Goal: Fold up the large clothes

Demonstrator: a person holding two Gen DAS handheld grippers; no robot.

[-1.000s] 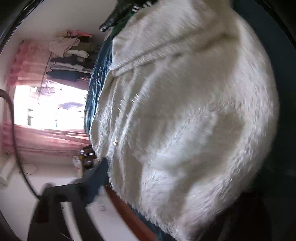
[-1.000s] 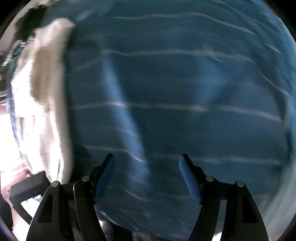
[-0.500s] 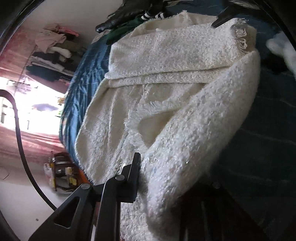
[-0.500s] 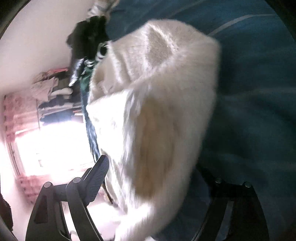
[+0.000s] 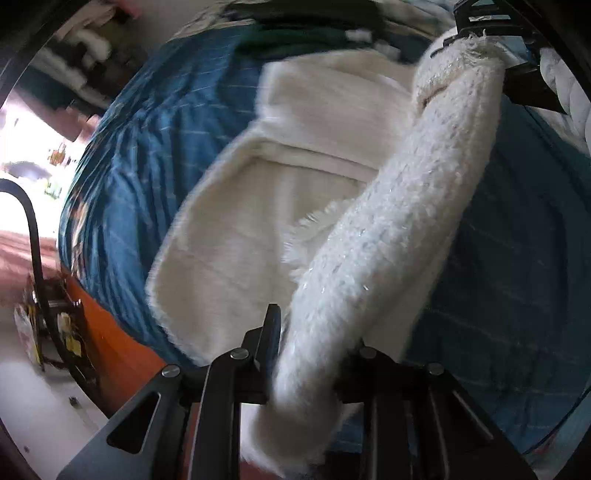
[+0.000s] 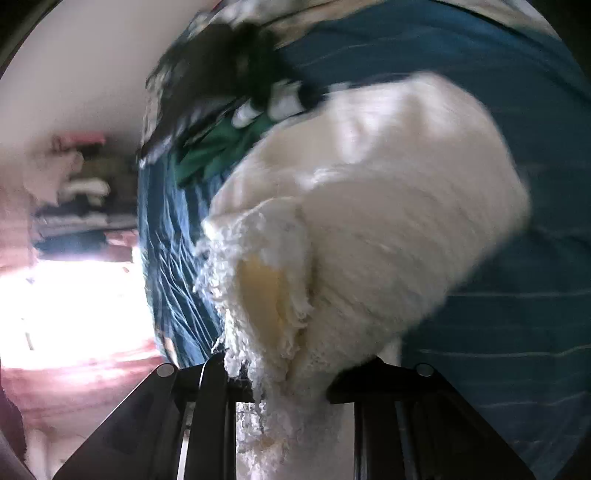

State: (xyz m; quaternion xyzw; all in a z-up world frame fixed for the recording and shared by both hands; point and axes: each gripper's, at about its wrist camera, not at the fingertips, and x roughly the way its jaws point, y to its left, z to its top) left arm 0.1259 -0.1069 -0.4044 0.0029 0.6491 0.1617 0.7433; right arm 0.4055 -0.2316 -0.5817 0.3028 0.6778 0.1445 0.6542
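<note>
A fluffy white jacket (image 5: 258,221) lies on a blue striped bedspread (image 5: 140,147). My left gripper (image 5: 314,354) is shut on the jacket's thick edge, which runs as a lifted roll (image 5: 406,221) up to the right gripper (image 5: 487,33) at the top right. In the right wrist view my right gripper (image 6: 284,373) is shut on the frayed white jacket edge (image 6: 266,295); the jacket's bulk (image 6: 388,203) hangs ahead over the bedspread (image 6: 517,110).
Dark and green clothes (image 6: 229,92) lie piled at the far end of the bed. An orange bed frame edge (image 5: 110,339) is at lower left. A bright window with pink curtains (image 6: 55,295) and shelves of clothes (image 6: 74,192) stand beyond.
Both grippers have closed on the jacket's edge and lifted it off the bed. The right gripper swung from the bare bedspread over to the jacket.
</note>
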